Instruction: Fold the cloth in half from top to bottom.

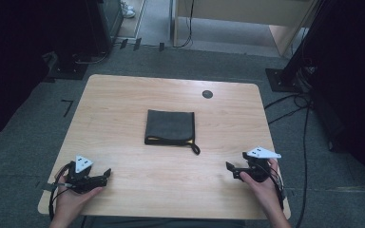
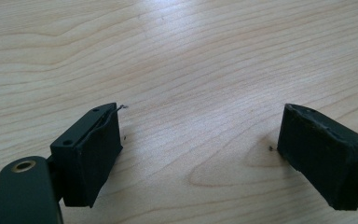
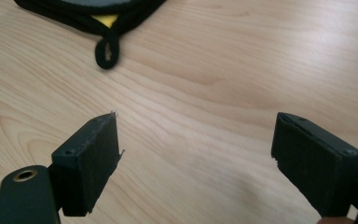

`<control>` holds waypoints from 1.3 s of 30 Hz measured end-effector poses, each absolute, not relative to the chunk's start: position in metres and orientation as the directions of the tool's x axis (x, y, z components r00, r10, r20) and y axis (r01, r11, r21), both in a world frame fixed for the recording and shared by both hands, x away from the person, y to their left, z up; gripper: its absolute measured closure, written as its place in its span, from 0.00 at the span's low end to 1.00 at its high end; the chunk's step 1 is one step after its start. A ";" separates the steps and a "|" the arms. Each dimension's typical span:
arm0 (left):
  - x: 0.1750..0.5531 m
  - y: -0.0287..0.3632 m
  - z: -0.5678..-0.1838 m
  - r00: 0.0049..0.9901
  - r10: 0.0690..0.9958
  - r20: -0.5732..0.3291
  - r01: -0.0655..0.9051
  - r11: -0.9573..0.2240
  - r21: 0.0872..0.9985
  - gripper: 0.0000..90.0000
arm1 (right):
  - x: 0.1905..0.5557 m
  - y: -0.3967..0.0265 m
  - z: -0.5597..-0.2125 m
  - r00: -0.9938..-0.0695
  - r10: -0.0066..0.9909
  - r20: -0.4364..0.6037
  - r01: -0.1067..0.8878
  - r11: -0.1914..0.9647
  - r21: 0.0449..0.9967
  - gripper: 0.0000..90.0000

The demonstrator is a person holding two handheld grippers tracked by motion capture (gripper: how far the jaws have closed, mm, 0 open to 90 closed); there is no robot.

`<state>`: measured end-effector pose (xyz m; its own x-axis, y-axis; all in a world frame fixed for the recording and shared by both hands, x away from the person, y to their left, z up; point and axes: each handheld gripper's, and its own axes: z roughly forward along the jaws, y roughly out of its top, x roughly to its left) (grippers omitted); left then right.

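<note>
Left claw (image 1: 105, 175), right claw (image 1: 232, 170) agape; folded cloth (image 1: 169, 127) between, apart.

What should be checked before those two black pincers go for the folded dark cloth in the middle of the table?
1. Left gripper open with nothing between the jaws: ok.
2. Right gripper open with nothing between the jaws: ok.
3. Folded cloth lying flat on the table, apart from both grippers: ok.
4. Cloth's hanging loop free and within the right gripper view: ok.
5. Path over the wood between grippers and cloth free of other things: ok; the small black disc lies beyond the cloth.
6. How many layers the fold has: cannot tell.
</note>
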<state>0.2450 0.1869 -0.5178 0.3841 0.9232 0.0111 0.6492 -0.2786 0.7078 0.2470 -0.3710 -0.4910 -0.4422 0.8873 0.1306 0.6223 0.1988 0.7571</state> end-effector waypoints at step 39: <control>0.245 0.187 -0.518 0.386 0.922 0.012 0.649 -0.281 0.707 0.14 | 0.201 -0.408 -0.526 -0.263 0.964 0.026 0.687 0.168 0.707 0.00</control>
